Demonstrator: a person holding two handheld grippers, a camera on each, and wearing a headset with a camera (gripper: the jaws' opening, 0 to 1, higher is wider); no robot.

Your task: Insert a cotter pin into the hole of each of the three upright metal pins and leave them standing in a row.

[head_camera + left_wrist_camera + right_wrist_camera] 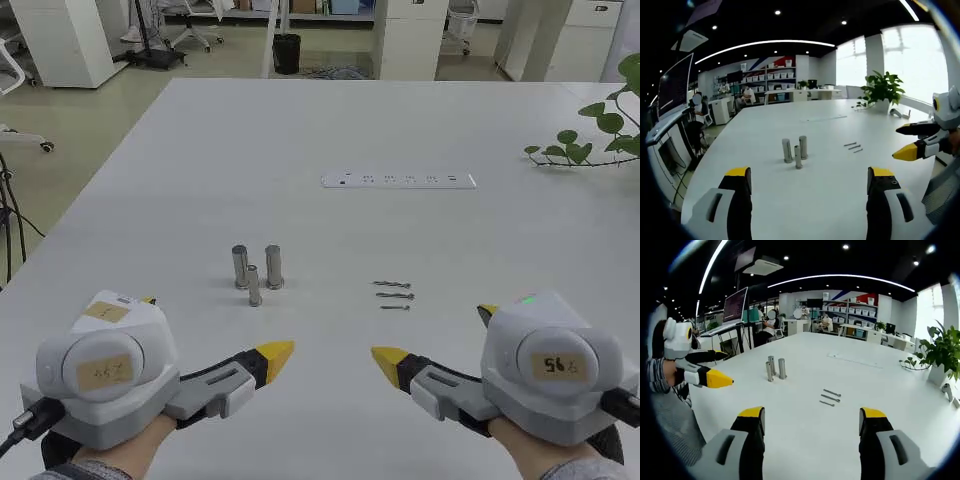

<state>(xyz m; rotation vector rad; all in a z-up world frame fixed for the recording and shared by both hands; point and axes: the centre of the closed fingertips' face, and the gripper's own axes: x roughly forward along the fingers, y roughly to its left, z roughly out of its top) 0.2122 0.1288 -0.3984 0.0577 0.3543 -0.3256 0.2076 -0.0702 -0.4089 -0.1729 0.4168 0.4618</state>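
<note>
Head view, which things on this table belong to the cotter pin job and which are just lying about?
For the job: three upright metal pins; three cotter pins; left hand-held gripper and right hand-held gripper, both open.

Lying about: power strip; potted plant.

metal pins (273, 265) — three, cotter pins (393, 296) — three

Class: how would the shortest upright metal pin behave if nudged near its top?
Tall and narrow, the shortest pin would probably tip. Once down, being round, it would likely roll. Its smooth metal may slip when pinched.
</note>
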